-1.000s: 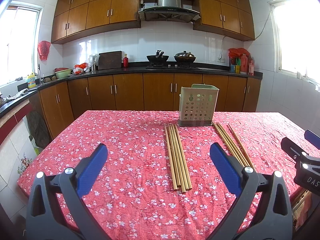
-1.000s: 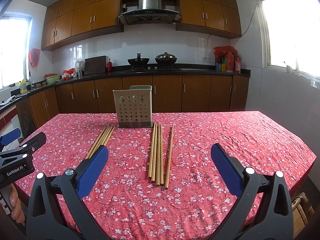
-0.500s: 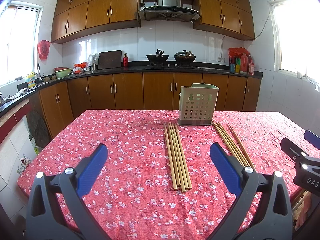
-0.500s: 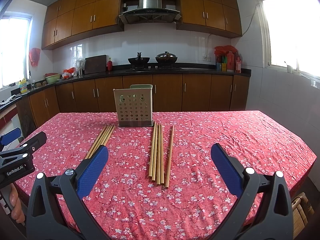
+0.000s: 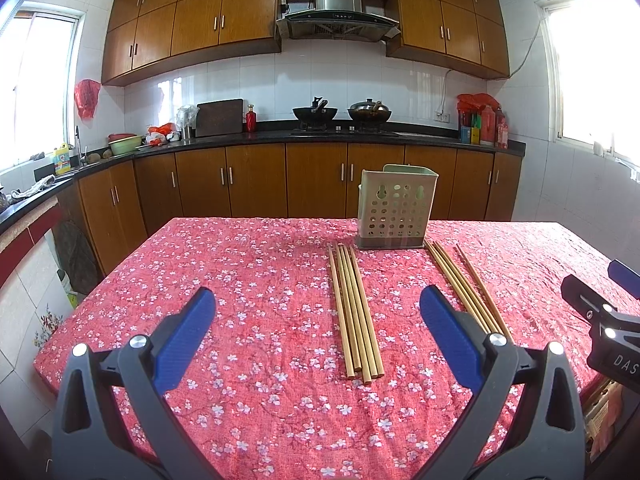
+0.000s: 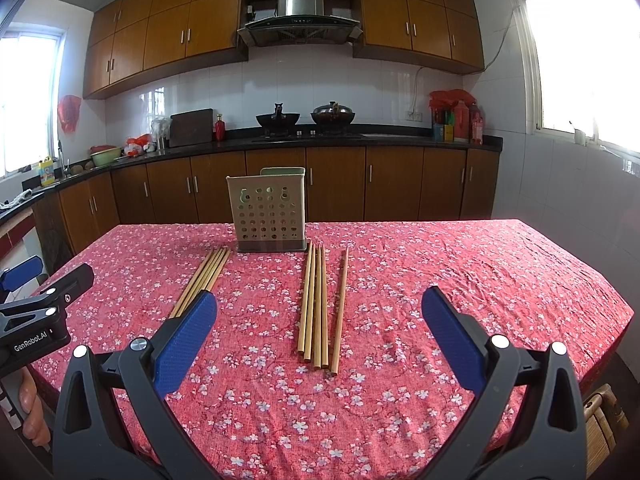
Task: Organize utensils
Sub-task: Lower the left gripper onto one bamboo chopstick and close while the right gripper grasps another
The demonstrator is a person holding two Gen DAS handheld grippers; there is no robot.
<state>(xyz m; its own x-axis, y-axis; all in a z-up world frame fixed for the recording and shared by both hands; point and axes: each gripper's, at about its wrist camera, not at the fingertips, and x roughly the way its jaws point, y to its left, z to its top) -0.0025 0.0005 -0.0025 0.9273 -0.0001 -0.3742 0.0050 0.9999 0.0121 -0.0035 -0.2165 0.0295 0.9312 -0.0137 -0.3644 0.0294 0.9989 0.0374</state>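
Lying flat on the red floral tablecloth, two groups of wooden chopsticks flanked a perforated utensil holder that stood upright toward the far edge of the worktop. The left bundle of chopsticks lay tightly side by side, its far ends just beside the holder's left front corner and its near ends pointing back toward the cameras. The right group of chopsticks ran near-to-far from the holder's right front corner; four sticks lay together, and a single chopstick lay slightly apart to their right.

The left gripper hung above the near part of the worktop, its blue-padded fingers spread wide and holding nothing, with the left bundle seen between them. The right gripper hung likewise over the near edge, its fingers wide apart and empty, with the right group seen between them. Each gripper appeared at the edge of the other's view, well apart from the chopsticks.

Beyond the worktop ran a dark kitchen counter over brown cabinets, carrying two woks on a stove, a cutting board, a red bottle and a green bowl. A range hood hung above, and bright windows stood at both sides.
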